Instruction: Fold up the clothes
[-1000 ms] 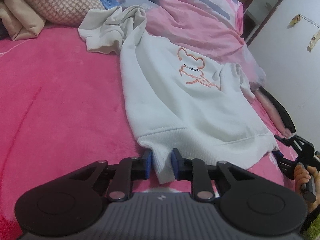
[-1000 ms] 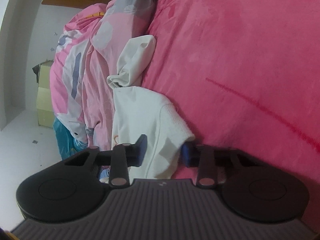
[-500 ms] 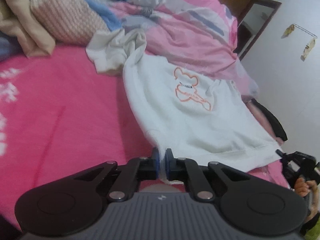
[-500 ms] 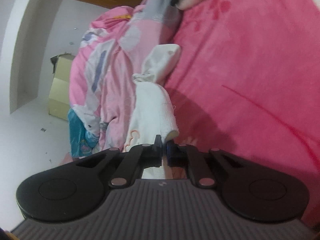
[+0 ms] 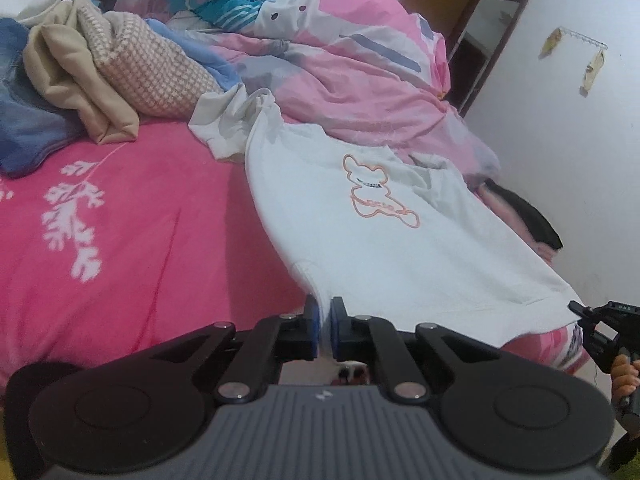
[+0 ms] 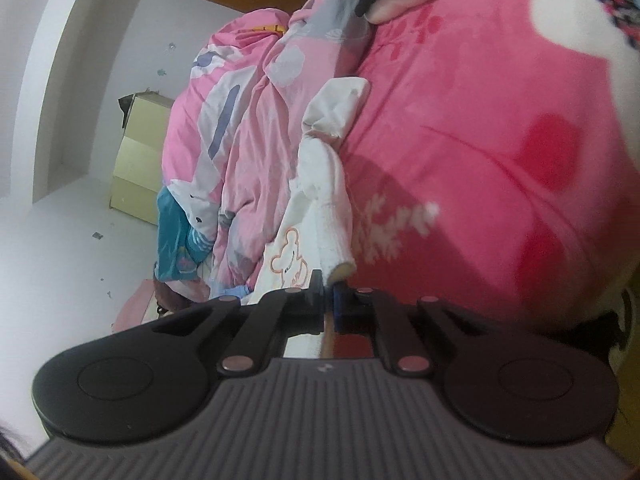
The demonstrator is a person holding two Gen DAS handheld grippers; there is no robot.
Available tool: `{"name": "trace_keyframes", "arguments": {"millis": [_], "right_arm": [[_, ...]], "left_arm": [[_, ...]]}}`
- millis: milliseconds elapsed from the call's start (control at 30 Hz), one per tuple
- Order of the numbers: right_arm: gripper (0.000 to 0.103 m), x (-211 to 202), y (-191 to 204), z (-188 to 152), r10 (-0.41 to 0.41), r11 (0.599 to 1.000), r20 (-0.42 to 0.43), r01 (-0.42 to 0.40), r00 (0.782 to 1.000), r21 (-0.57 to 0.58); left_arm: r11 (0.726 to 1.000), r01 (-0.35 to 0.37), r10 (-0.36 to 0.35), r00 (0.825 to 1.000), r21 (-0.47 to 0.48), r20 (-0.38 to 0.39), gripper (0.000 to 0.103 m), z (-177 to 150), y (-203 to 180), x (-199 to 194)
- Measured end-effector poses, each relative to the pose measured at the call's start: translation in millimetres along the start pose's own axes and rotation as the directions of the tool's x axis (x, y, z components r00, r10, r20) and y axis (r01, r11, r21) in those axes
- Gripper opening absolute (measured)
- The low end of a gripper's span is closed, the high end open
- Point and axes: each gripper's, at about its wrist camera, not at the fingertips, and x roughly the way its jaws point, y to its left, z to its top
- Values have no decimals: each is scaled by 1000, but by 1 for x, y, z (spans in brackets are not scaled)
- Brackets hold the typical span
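A white sweatshirt (image 5: 360, 232) with an orange bear outline on its chest lies stretched over the pink bed cover (image 5: 128, 220). My left gripper (image 5: 325, 312) is shut on the hem's left corner, lifted off the bed. In the left wrist view my right gripper (image 5: 580, 312) shows at the far right, pinching the hem's other corner. In the right wrist view the right gripper (image 6: 329, 285) is shut on the sweatshirt (image 6: 320, 200), which runs away from it edge-on, one sleeve (image 6: 336, 108) bunched at the far end.
A crumpled pink patterned quilt (image 5: 340, 68) lies beyond the sweatshirt. A pile of other clothes (image 5: 100, 76), beige, checked and blue denim, sits at the upper left. A doorway (image 5: 480, 40) and white wall are at the right. A cardboard box (image 6: 136, 160) stands by the wall.
Both grippers closed on the hem corners, then pulled back and lifted, so the sweatshirt is drawn out flatter and more of the bed and clothes pile shows.
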Motion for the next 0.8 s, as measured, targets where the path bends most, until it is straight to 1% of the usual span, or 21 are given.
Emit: {"name": "trace_keyframes", "arguments": {"millis": [67,167,267,367,533,667,733,800], "right_arm": [[2,-9,-4,-7,-7,1000,1,7,1000,6],[2,-13,-14,-12,-34,999,-2,34,999,18],[2,-11,-24,-13,-56,998,-11,57,998,39],[2,-9,-28,-15,-71,997,-17,71,997,44],[2,-5,-34,-15,-91,995,-24,92,996,42],[2,-1,-39,-16,-111,993,-42,112,993,25],[5,0,-40,-15,-135,991,-50,136,990,14],[7,-2,-43,-13,-171,985,-49,172,984,1]], "left_arm": [[1000,-3,3,1000,2,-11,6,-6,1,-5],[1000,-11,11,999,-9,-38,6,-14,6,-3],[999,-21,18,997,-39,-80,6,-19,12,7],[998,-31,26,995,-47,-101,6,-23,16,13],[998,-40,32,990,-54,-139,7,-26,22,22],[997,-58,49,982,-42,-185,7,-31,25,31],[997,-66,57,978,-39,-199,11,-35,26,31],[996,-74,64,976,-42,-207,26,-38,27,30]]}}
